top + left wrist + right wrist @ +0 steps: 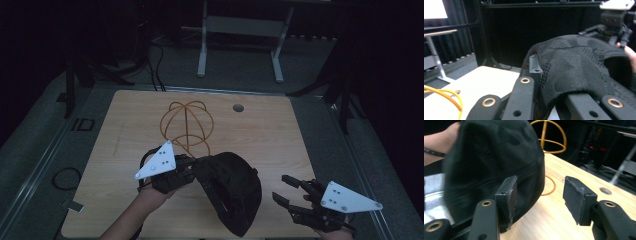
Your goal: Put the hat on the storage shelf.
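Note:
A black knit cap point(230, 192) hangs above the front of the wooden table point(270, 135), its opening turned toward me. My left gripper point(196, 172) is shut on the cap's left edge. In the left gripper view the fabric point(574, 65) drapes over the jaws of that gripper point(554, 87). My right gripper point(284, 190) stands open just right of the cap, apart from it. In the right gripper view its pads point(540, 195) have nothing between them, and the cap point(489, 162) bulges behind the left pad. A yellow wire stand point(186, 122) sits farther back on the table.
The table has a round cable hole point(238, 107) near its far edge. Beyond the table stands a white desk frame point(240, 30) on a dark floor. A black cable loop point(66, 177) lies on the floor at the left.

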Demonstrator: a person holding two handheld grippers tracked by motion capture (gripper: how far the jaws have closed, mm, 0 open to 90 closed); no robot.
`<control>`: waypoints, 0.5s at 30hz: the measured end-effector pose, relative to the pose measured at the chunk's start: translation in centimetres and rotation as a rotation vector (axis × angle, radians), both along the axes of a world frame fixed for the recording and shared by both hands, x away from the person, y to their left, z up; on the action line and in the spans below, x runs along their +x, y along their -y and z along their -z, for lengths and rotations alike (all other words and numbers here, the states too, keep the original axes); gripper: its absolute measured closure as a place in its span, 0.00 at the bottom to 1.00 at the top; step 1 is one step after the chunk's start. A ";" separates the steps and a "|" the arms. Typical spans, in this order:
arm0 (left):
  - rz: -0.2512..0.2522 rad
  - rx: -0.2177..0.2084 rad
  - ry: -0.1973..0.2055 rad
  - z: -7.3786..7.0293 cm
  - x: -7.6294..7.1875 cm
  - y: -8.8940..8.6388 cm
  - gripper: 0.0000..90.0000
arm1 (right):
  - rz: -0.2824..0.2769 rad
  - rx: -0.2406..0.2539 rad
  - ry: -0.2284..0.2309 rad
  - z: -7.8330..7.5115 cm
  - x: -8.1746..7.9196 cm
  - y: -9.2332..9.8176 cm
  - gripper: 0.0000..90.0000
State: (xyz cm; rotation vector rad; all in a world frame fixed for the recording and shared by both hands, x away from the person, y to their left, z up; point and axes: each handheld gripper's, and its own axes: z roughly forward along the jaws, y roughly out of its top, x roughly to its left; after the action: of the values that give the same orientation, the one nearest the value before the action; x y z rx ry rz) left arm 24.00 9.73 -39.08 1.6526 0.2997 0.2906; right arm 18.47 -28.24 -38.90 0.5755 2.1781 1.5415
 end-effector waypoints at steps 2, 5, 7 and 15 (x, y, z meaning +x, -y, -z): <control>0.040 -0.007 -0.025 0.2 0.4 -0.1 0.98 | -0.041 -0.012 0.004 0.0 0.4 -0.7 0.49; 0.085 -0.031 -0.064 0.4 0.9 -0.1 0.98 | -0.107 -0.030 -0.001 -0.1 1.0 -2.1 0.48; 0.098 -0.050 -0.077 0.4 1.1 -0.2 0.98 | -0.155 -0.029 -0.009 -0.3 1.4 -2.9 0.47; 0.102 -0.079 -0.083 0.1 1.5 0.0 0.98 | -0.229 -0.077 0.035 -0.8 2.1 -6.0 0.44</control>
State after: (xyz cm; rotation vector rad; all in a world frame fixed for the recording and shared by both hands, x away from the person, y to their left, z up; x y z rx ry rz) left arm 25.48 9.70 -39.20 1.5981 0.2847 0.1313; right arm 20.52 -22.23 -38.12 0.2796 2.3308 1.5576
